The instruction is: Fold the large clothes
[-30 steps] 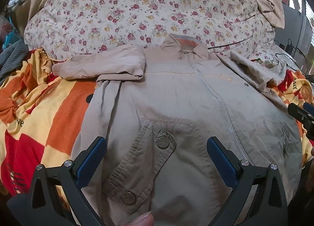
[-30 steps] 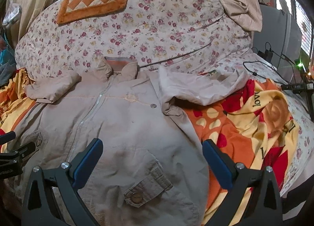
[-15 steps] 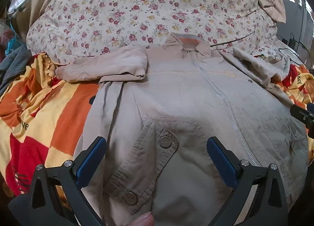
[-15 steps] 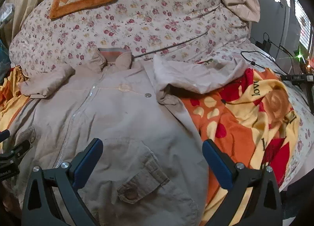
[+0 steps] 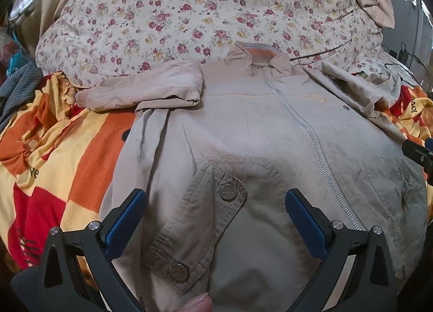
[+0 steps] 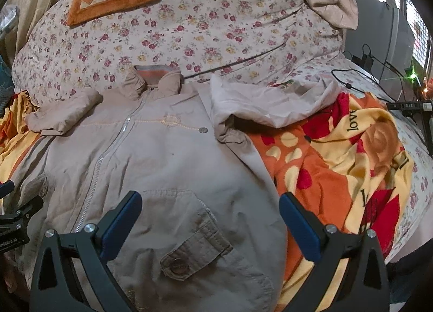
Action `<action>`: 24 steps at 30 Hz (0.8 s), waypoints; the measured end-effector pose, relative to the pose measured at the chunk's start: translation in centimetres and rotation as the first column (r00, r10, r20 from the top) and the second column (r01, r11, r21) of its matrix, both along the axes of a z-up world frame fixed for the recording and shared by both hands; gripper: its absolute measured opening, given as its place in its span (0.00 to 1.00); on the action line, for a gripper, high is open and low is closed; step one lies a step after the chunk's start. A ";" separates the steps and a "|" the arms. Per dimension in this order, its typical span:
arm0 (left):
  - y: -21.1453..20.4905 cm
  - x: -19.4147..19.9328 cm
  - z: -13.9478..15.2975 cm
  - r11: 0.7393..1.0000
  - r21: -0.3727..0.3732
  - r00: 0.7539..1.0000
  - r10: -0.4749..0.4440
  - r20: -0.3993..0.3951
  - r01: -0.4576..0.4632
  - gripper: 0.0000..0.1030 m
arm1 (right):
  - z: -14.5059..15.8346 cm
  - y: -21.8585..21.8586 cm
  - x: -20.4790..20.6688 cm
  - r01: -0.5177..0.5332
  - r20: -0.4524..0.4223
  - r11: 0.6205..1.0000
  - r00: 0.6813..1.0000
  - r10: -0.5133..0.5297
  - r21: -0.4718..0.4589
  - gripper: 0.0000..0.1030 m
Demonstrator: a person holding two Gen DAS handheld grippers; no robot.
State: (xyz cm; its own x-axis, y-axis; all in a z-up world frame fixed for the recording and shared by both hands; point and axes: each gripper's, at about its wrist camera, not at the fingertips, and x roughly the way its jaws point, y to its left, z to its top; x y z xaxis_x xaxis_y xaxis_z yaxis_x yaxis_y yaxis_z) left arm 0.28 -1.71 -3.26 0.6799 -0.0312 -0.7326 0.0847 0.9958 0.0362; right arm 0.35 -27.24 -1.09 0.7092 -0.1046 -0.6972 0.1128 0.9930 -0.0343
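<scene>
Jacket flat on bed, fold not begun.
Our left gripper (image 5: 216, 213) and right gripper (image 6: 210, 216) hover over the jacket (image 5: 257, 136) hem, jaws spread, holding nothing. It lies zipped, face up, sleeves bunched outward. We advise pinching both hem corners together, lifting evenly toward the collar (image 5: 258, 55).

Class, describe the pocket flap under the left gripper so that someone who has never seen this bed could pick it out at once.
Find the beige zip-up jacket spread over the orange and yellow blanket. Near its hem, between the open left gripper fingers, lies a slanted corduroy pocket flap. Two round metal snaps mark it; the smooth fabric around it has none.
</scene>
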 end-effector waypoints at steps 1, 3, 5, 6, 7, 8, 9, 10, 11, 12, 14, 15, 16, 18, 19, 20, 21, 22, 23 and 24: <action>0.0 0.0 0.0 1.000 -0.002 1.000 -0.001 0.001 0.001 0.91 | 0.0 0.1 0.0 -0.001 0.002 1.000 1.000 0.001 -0.001 1.00; 0.1 0.0 0.0 1.000 -0.002 1.000 0.000 0.000 0.000 0.91 | -0.1 0.3 0.1 -0.003 0.002 1.000 1.000 0.003 -0.006 1.00; 0.1 0.0 -0.1 1.000 -0.001 1.000 -0.001 -0.002 0.001 0.91 | -0.2 0.4 0.3 -0.006 -0.001 1.000 1.000 0.006 -0.009 1.00; 0.1 0.0 -0.1 1.000 0.000 1.000 0.000 -0.004 0.000 0.91 | -0.2 0.4 0.2 -0.007 -0.003 1.000 1.000 0.007 -0.011 1.00; 0.1 0.1 -0.1 1.000 -0.003 1.000 -0.002 -0.005 0.002 0.91 | -0.2 0.5 0.2 -0.008 -0.003 1.000 1.000 0.008 -0.013 1.00; 0.1 0.1 -0.1 1.000 -0.007 1.000 -0.003 -0.006 0.003 0.91 | -0.2 0.4 0.2 -0.008 -0.003 1.000 1.000 0.008 -0.013 1.00; 0.1 0.1 -0.1 1.000 -0.009 1.000 -0.003 -0.007 0.003 0.91 | -0.2 0.5 0.2 -0.009 -0.002 1.000 1.000 0.009 -0.015 1.00; 0.1 0.1 -0.1 1.000 -0.011 1.000 -0.004 -0.008 0.004 0.91 | -0.2 0.5 0.2 -0.009 -0.001 1.000 1.000 0.009 -0.015 1.00; 0.1 0.1 -0.1 1.000 -0.012 1.000 -0.004 -0.009 0.004 0.91 | -0.1 0.5 0.1 -0.009 -0.001 1.000 1.000 0.009 -0.016 1.00; 0.1 0.1 -0.1 1.000 -0.011 1.000 -0.004 -0.009 0.004 0.91 | 0.0 0.6 0.1 -0.011 0.004 1.000 1.000 0.011 -0.017 1.00; 0.1 0.1 -0.1 1.000 -0.013 1.000 -0.004 -0.009 0.004 0.91 | 0.2 0.6 0.0 -0.012 0.015 1.000 1.000 0.013 -0.014 1.00; 0.1 0.1 -0.1 1.000 -0.012 1.000 -0.004 -0.007 0.004 0.91 | 0.4 0.6 -0.1 -0.016 0.019 1.000 1.000 0.016 -0.005 1.00; 0.0 0.1 -0.1 1.000 -0.013 1.000 -0.004 -0.007 0.004 0.91 | 0.4 0.6 -0.2 -0.016 0.024 1.000 1.000 0.016 -0.002 1.00; -0.1 0.2 -0.1 1.000 -0.013 1.000 -0.004 -0.010 0.003 0.91 | 1.1 0.7 -0.2 -0.024 0.042 1.000 0.999 0.024 -0.008 1.00; -0.1 0.1 -0.1 1.000 -0.014 1.000 -0.004 -0.010 0.004 0.91 | 1.7 0.8 -0.1 -0.032 0.049 0.999 0.998 0.032 -0.005 1.00; -0.2 0.1 -0.1 1.000 -0.013 1.000 -0.004 -0.011 0.004 0.91 | 2.1 0.9 -0.1 -0.038 0.056 0.999 0.998 0.038 -0.002 1.00; -0.3 0.1 -0.1 1.000 -0.012 1.000 -0.004 -0.013 0.003 0.91 | 2.9 1.0 0.1 -0.051 0.067 0.999 0.996 0.050 0.004 1.00; -0.3 0.2 -0.2 1.000 -0.013 1.000 -0.004 -0.014 0.003 0.91 | 3.8 1.1 0.4 -0.066 0.079 0.998 0.995 0.065 0.009 1.00; -0.3 0.2 -0.2 1.000 -0.015 1.000 -0.003 -0.015 0.002 0.91 | 4.5 1.2 0.7 -0.073 0.084 0.997 0.994 0.072 0.013 1.00; -0.3 0.2 -0.2 1.000 -0.015 1.000 -0.002 -0.016 0.001 0.91 | 5.6 1.2 1.4 -0.088 0.098 0.996 0.991 0.085 0.022 1.00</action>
State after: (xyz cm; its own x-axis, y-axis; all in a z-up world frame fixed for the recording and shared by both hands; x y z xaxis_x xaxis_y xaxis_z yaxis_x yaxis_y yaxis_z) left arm 0.48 -1.99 -3.47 0.6684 -0.0434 -0.7426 0.0866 0.9961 0.0197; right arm 1.73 -26.04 4.54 0.7793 -0.0224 -0.6262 0.0279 0.9996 -0.0010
